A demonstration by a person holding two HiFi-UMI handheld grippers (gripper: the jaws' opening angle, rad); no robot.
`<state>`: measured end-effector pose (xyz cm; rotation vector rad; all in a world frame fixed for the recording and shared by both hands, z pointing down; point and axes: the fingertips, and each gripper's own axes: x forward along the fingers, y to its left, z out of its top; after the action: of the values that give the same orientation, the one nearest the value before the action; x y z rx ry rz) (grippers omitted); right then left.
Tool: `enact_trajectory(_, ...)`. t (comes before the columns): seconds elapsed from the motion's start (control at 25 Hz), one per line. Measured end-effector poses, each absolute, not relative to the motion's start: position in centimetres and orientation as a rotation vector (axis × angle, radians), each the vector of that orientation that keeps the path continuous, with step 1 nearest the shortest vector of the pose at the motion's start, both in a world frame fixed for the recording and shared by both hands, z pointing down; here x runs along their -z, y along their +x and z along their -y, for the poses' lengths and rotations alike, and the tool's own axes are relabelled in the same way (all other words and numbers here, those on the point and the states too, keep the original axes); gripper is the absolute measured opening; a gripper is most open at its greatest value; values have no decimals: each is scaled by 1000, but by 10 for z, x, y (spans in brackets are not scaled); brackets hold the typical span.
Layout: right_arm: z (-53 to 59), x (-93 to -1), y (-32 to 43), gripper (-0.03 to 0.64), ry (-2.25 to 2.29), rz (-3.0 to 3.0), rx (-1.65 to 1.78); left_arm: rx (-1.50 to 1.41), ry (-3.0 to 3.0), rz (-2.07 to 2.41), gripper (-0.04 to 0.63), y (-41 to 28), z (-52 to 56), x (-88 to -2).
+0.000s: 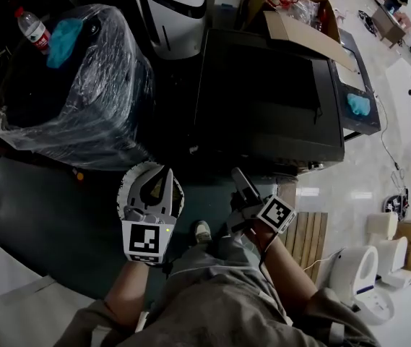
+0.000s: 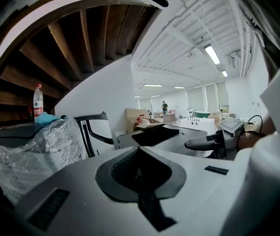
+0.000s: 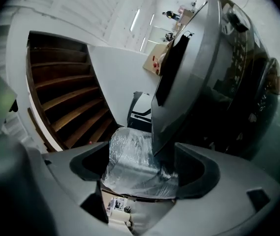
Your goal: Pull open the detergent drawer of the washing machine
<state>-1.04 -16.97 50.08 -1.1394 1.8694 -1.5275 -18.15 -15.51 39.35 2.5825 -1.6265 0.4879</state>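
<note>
The washing machine [image 1: 263, 100] is a dark grey box ahead of me, seen from above in the head view; its front face is hidden there. In the right gripper view it stands tilted [image 3: 208, 68] with its control panel and dial [image 3: 236, 16] in sight, but I cannot make out the detergent drawer. My left gripper [image 1: 163, 173] hangs low in front of the machine's left corner, jaws together and empty [image 2: 139, 154]. My right gripper [image 1: 240, 179] is short of the machine's front, jaws wide apart with nothing between them [image 3: 140, 156].
A bulky plastic-wrapped thing [image 1: 75, 85] stands left of the machine with a water bottle [image 1: 32, 29] and a blue cloth [image 1: 64, 40] on top. An open cardboard box [image 1: 292, 13] sits on the machine's far side. A wooden pallet [image 1: 308, 241] lies right of my leg.
</note>
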Motion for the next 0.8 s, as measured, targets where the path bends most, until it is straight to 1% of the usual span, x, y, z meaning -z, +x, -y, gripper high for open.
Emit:
enact_trajectory(0.56, 204, -575, -15, 411, -1090, -1699, 1612, -539, 2504, 1603, 17, -177, 184, -450)
enact_trajectory(0.8, 209, -603, -14, 414, -1091, -1714, 1613, -538, 2461, 1608, 17, -172, 189, -478)
